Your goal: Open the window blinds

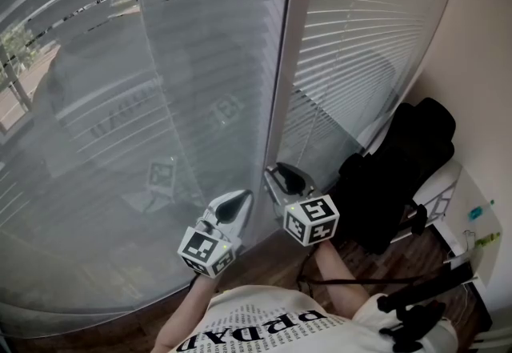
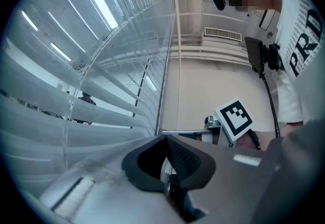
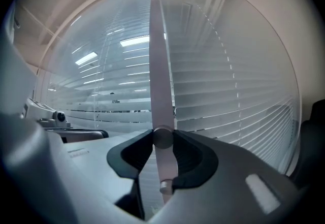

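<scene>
A person in a white lettered shirt [image 1: 264, 321] stands at a floor-length window hung with two pale slatted blinds. The wide left blind [image 1: 144, 103] has its slats tilted partly apart, so daylight and a tree show between them at the far left. The narrower right blind [image 1: 368, 31] lies nearly flat and closed beyond the upright window post [image 1: 280, 79].

To the right, a bulky black shape [image 1: 400, 175] (bag or chair, it cannot be told) leans against a white shelf [image 1: 448, 199] in the corner. A black jointed stand [image 1: 420, 303] juts out below it.

The right gripper [image 3: 163, 153] points level at the gap beside the post. Its jaws are clamped on the blind's thin grey wand [image 3: 160, 81], which hangs upright between the dark pads [image 3: 195, 159], touching both. A small round knob sits at the grip.

The left gripper [image 2: 166, 159] is held just beside it, near the left blind. Its jaws are drawn together with nothing to be made out between them, clear of the slats.

Dark wooden floor [image 1: 272, 259] runs along the foot of the glass, and a plain beige wall [image 1: 480, 63] closes the corner at the right
</scene>
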Motion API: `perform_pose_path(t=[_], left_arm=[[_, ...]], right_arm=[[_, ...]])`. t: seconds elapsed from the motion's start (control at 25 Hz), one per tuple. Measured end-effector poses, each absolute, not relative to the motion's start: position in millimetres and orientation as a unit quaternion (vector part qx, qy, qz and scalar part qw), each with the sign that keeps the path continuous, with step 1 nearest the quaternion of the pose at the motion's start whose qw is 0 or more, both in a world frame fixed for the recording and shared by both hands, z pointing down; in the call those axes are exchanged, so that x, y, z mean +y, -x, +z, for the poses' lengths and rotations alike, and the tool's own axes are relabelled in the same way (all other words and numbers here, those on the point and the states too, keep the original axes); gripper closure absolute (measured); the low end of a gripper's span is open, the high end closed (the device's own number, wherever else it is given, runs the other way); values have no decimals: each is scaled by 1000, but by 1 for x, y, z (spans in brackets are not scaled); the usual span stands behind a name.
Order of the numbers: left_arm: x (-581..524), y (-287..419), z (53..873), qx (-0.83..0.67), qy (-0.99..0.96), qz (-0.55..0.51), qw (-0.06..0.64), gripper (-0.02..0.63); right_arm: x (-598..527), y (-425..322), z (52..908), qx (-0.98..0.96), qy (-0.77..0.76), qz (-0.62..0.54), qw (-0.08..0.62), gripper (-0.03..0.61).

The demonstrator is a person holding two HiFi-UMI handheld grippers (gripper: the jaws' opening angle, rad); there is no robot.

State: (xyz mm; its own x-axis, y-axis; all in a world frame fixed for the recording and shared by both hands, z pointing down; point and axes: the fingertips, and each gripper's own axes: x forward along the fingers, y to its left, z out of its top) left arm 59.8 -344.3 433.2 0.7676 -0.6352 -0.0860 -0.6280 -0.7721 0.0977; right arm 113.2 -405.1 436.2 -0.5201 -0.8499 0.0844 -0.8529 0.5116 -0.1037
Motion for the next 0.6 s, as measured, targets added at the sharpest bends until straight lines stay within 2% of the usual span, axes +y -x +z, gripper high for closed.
perform_pose_path(t=[0.32, 0.6], left_arm=[[-344, -59, 432, -337, -939, -59, 32, 620], [-344, -56, 434, -337, -939, -60, 33, 621]], right_arm=[[-406, -114, 437, -867, -494, 60, 3, 445], [-401, -113, 432, -864, -496, -38, 74, 442]])
